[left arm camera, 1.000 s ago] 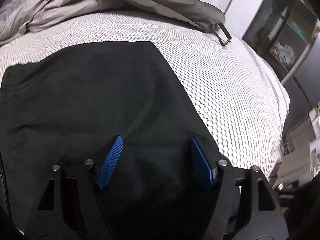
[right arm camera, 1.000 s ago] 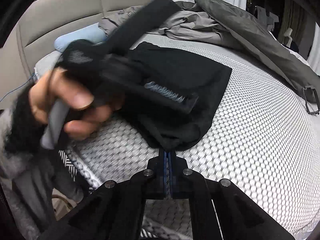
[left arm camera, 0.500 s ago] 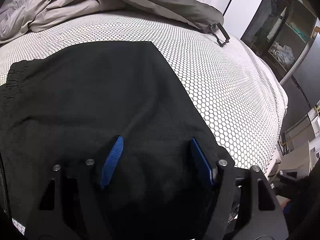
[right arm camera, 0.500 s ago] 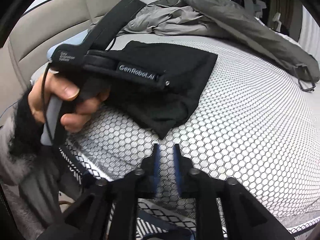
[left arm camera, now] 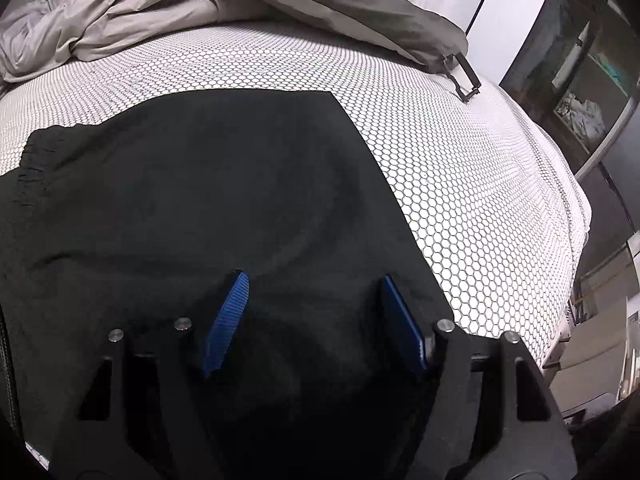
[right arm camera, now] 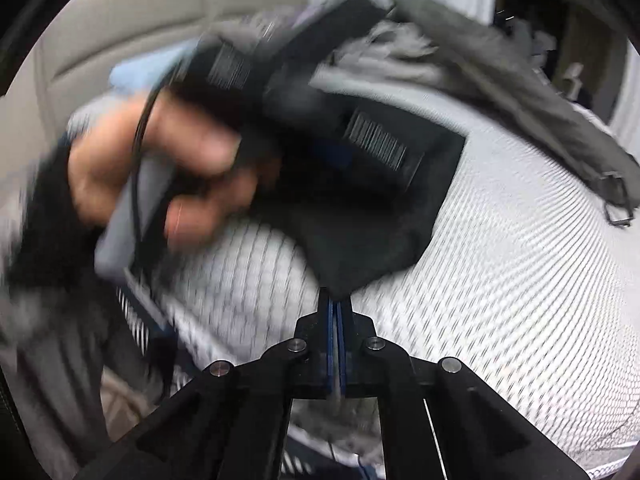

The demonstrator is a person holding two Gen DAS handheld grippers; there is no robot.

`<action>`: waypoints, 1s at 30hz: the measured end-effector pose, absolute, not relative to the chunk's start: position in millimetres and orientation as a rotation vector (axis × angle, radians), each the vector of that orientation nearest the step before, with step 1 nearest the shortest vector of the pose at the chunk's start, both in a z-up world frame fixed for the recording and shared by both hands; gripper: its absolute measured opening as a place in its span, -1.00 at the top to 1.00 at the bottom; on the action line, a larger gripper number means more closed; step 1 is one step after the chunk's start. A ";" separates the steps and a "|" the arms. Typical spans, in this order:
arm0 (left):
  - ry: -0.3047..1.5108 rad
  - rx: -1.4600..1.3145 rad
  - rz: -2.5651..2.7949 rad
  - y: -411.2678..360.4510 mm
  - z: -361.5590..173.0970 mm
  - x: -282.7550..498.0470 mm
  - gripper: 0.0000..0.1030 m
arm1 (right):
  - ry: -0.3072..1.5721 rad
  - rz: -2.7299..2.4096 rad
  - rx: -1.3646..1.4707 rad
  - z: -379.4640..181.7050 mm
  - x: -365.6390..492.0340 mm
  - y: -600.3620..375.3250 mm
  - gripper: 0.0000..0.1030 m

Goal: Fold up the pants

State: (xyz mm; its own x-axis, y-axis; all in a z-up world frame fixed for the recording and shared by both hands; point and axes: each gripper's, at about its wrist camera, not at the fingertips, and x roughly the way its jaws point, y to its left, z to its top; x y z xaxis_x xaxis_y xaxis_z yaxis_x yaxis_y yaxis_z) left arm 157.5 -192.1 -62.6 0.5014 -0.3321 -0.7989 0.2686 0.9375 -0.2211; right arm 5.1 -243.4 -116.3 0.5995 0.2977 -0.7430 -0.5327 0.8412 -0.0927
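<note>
The black pants [left arm camera: 200, 200] lie folded on the white honeycomb mattress [left arm camera: 460, 160]. My left gripper [left arm camera: 312, 312] is open just above the pants, its blue pads spread over the cloth near the right edge. In the right wrist view the pants [right arm camera: 380, 220] are blurred, with a corner pointing toward me. My right gripper [right arm camera: 336, 312] is shut, its tips at that corner; whether cloth is pinched between them is unclear. The person's hand holding the left gripper [right arm camera: 312, 120] hovers over the pants.
A grey jacket [left arm camera: 320, 4] with a strap buckle [left arm camera: 464, 76] lies heaped along the far side of the bed. A beige headboard [right arm camera: 140, 32] stands behind. The bed's right edge [left arm camera: 576, 216] drops toward shelves and furniture.
My right gripper opened slightly half a second ago and has shut again at the pants' corner. The left gripper stayed open and barely moved over the cloth.
</note>
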 end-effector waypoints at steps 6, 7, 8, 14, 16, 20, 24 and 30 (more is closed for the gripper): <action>0.928 -0.010 -0.443 -195.1 -51.7 118.7 -0.30 | 0.799 0.485 -0.154 -110.6 -4.5 -280.3 0.77; 0.923 0.034 -0.479 -202.0 -53.8 103.3 -0.32 | 0.774 0.469 -0.110 -104.7 -4.1 -290.4 0.68; 0.914 0.076 -0.501 -206.8 -57.2 91.7 -0.34 | 0.756 0.447 -0.063 -100.7 -2.7 -301.5 0.49; 0.866 0.208 -0.508 -214.1 -69.1 58.8 -0.43 | 0.755 0.349 0.186 -93.9 24.9 -328.9 0.23; 0.869 0.209 -0.524 -209.7 -69.3 56.1 -0.44 | 0.791 0.385 0.277 -96.6 40.6 -328.4 0.23; 0.877 0.199 -0.531 -202.6 -68.8 50.3 -0.47 | 0.901 0.447 0.445 -97.9 73.9 -325.3 0.23; 0.879 0.155 -0.555 -189.4 -62.1 45.0 -0.48 | 1.004 0.441 0.517 -110.2 103.1 -310.1 0.44; 0.889 0.106 -0.551 -159.1 -46.7 41.7 -0.48 | 1.040 0.427 0.415 -116.6 65.0 -302.6 0.91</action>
